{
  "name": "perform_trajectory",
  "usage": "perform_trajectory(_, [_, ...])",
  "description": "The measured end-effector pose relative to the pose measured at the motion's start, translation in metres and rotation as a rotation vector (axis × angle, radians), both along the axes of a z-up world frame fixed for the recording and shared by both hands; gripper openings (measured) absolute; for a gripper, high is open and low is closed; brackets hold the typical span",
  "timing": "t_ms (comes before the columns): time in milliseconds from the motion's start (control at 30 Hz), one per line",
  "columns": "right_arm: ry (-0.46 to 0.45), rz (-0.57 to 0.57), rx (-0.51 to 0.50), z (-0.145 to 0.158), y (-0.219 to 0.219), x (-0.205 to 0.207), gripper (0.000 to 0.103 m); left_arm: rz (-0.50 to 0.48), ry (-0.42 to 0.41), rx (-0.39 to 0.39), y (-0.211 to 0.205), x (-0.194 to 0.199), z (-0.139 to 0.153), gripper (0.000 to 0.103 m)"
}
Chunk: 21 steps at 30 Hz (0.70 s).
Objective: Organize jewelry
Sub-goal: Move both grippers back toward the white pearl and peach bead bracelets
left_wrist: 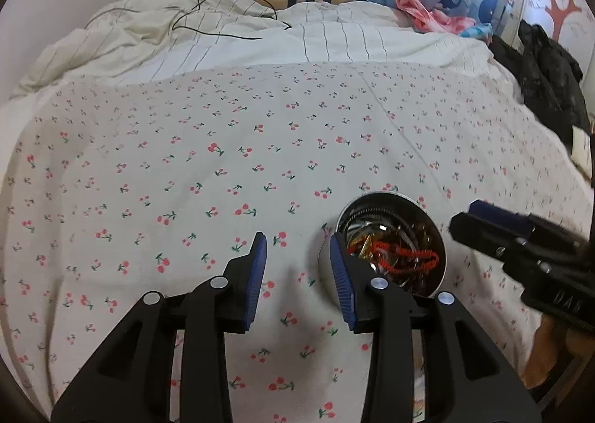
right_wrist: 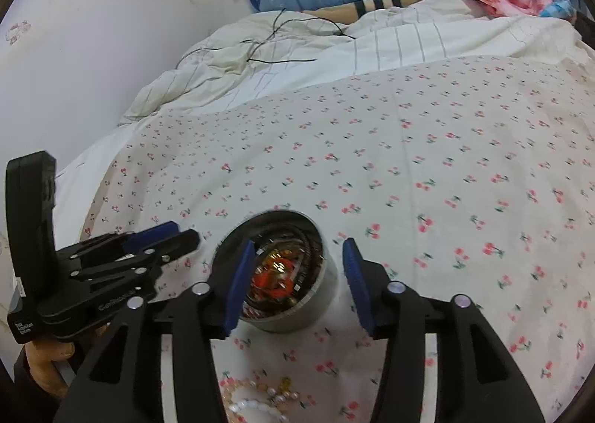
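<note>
left gripper (left_wrist: 297, 278): your jaws stand wide apart, nothing between them but cherry-print sheet (left_wrist: 186, 162). In the right wrist view it shows at lower left (right_wrist: 178, 233), fingers close together there, but that is edge-on; the left view settles it as spread.
tin (left_wrist: 390, 248): round metal tin, lower centre-right of the left view, sitting on the sheet. Your left gripper's right pad (left_wrist: 342, 285) overlaps the tin's near-left rim in the picture; can't tell if it touches.
tin contents: red cord bracelet (left_wrist: 401, 255) on top of a tangle of dark and gold pieces, too jumbled to sort out.
right gripper (right_wrist: 297, 281): jaws wide apart, empty. Tin (right_wrist: 297, 315) lies straight ahead, low centre of the right view, left pad (right_wrist: 238, 285) over the tin's mouth, right pad (right_wrist: 357, 285) just outside its right wall. In the left view this gripper comes in from the right edge (left_wrist: 465, 226), near the tin.
loose beads (right_wrist: 256, 400): pearl and pink bead strand on the sheet, bottom centre of the right view, below the right gripper, nearer you than the tin; partly hidden by the fingers.
key relation: the tin is round, so no long axis to line up on. My read: your right gripper is better centred on it; the left sits off to its left side.
likely next: pick a piece from the tin or the loose beads. Can't tell which.
</note>
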State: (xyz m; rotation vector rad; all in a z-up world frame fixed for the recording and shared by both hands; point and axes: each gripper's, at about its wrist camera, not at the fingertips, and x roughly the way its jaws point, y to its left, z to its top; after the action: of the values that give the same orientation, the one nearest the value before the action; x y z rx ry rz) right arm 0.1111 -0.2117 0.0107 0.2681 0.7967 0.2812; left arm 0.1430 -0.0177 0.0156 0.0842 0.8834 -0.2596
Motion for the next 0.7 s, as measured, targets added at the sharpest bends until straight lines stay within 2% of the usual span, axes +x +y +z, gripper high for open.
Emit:
perform_trajectory(167, [0.025, -0.018, 0.0, -0.003, -0.008, -0.009, 0.054, -0.007, -0.023, 0.032, 0.002, -0.013, 0.003, 0.038])
perform_trajectory(333, [0.033, 0.002, -0.024, -0.004, -0.004, -0.021, 0.058, -0.021, -0.06, 0.079, 0.002, -0.027, 0.008, 0.039])
perform_trajectory(700, [0.051, 0.042, -0.065, -0.009, 0.007, -0.037, 0.065, -0.051, -0.114, 0.128, -0.003, -0.049, 0.017, 0.044])
